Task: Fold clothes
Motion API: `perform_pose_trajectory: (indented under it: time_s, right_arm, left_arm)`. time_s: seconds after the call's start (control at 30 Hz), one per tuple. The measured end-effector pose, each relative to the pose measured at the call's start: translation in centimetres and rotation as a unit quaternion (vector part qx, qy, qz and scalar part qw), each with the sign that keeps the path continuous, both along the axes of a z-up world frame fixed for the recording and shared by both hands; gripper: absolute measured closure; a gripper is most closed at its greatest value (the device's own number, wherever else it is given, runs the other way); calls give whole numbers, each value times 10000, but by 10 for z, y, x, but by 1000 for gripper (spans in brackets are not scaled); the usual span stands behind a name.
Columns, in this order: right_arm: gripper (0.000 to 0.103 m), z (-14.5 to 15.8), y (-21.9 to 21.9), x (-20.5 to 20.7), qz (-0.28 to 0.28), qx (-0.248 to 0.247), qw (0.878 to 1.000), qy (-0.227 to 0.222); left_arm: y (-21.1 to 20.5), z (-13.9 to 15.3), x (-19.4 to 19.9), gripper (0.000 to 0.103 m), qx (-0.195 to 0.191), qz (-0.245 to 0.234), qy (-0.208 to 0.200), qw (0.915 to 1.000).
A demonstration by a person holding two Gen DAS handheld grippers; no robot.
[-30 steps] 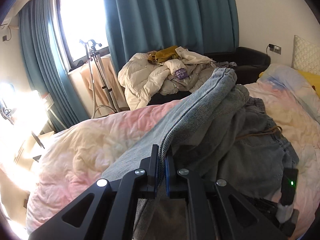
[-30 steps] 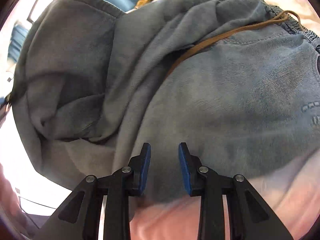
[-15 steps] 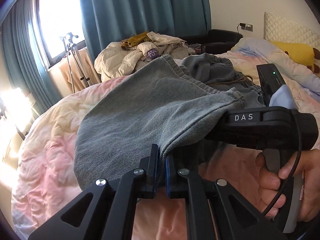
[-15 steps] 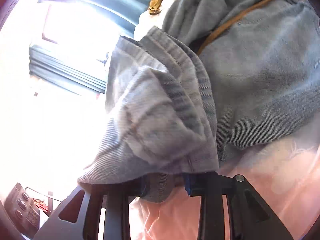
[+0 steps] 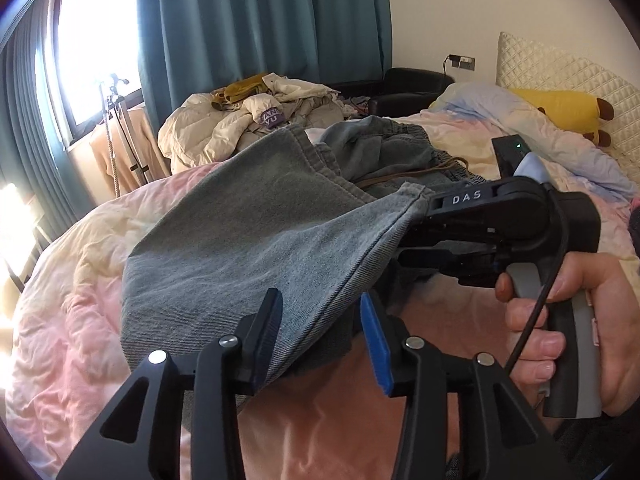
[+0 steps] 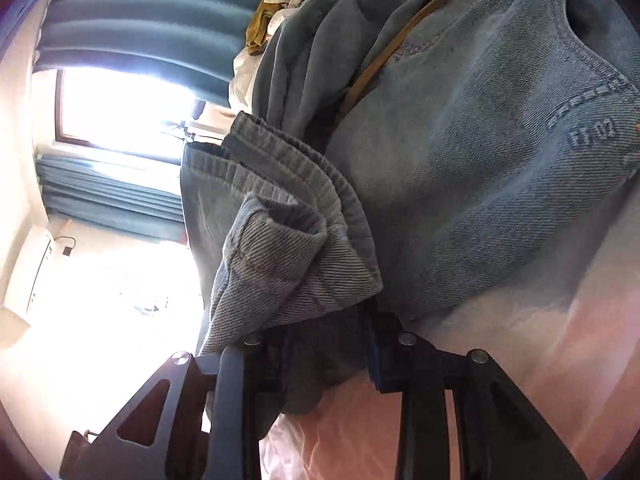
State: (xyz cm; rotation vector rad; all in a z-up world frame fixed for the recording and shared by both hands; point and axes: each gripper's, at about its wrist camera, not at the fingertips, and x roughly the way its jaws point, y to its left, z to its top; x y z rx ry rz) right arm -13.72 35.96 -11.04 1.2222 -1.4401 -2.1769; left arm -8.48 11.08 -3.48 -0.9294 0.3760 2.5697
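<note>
Light-blue denim jeans (image 5: 256,236) with a brown drawstring lie on the pink bed cover (image 5: 68,320). One leg is folded back over the body. My left gripper (image 5: 322,320) is open, its jaws spread on either side of the leg's edge. My right gripper (image 5: 412,236) comes in from the right, a hand on its handle, and the leg's hem corner drapes over its tips. In the right wrist view the bunched hem (image 6: 288,256) lies over and between the spread fingers of the right gripper (image 6: 320,344); the jeans' waist part (image 6: 480,160) lies beyond.
A heap of pale jackets and clothes (image 5: 248,120) sits on a dark sofa at the far bed edge. Teal curtains (image 5: 260,20) and a bright window stand behind. A yellow plush toy (image 5: 560,104) and blue pillow lie at the headboard, right.
My left gripper was shut on the leg's edge and has opened. The right gripper has stayed under the hem corner.
</note>
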Motion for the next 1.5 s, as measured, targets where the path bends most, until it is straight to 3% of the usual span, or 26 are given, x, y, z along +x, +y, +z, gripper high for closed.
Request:
perform_pose_trajectory:
  time_s: [0.2, 0.3, 0.4, 0.5, 0.57, 1.0, 1.13, 1.3, 1.4, 1.5]
  right_arm:
    - [73, -2, 8, -7, 79, -280, 9996, -1]
    - [73, -7, 14, -9, 68, -434, 9990, -60]
    - [73, -10, 18, -13, 63, -384, 9992, -116]
    - [73, -14, 20, -17, 75, -428, 9989, -160]
    - [73, -17, 22, -19, 90, -412, 9990, -177]
    - [73, -11, 14, -29, 312, -208, 9993, -68]
    - [73, -10, 10, -32, 431, -114, 9990, -75]
    - [73, -10, 4, -35, 593, 49, 9982, -93]
    - [73, -11, 2, -38, 637, 96, 9979, -82]
    - [73, -11, 2, -43, 626, 90, 9980, -54]
  left_arm:
    - [31, -13, -26, 61, -453, 100, 139, 9988]
    - [41, -15, -44, 61, -383, 219, -23, 9990]
    - [44, -10, -57, 62, -35, 308, -106, 9995]
    - [35, 0, -62, 77, 290, 428, -140, 9986]
    - [20, 12, -63, 91, 558, 523, -137, 9970]
    - [-94, 90, -57, 94, 2133, 1071, 63, 9711]
    - [-145, 98, -50, 94, 2487, 1545, 186, 9560]
    - [-210, 80, -50, 94, 2803, 2309, 132, 9317]
    - [-254, 65, -44, 95, 3068, 2857, 119, 9078]
    - [-297, 54, -33, 97, 3293, 3458, 216, 8784]
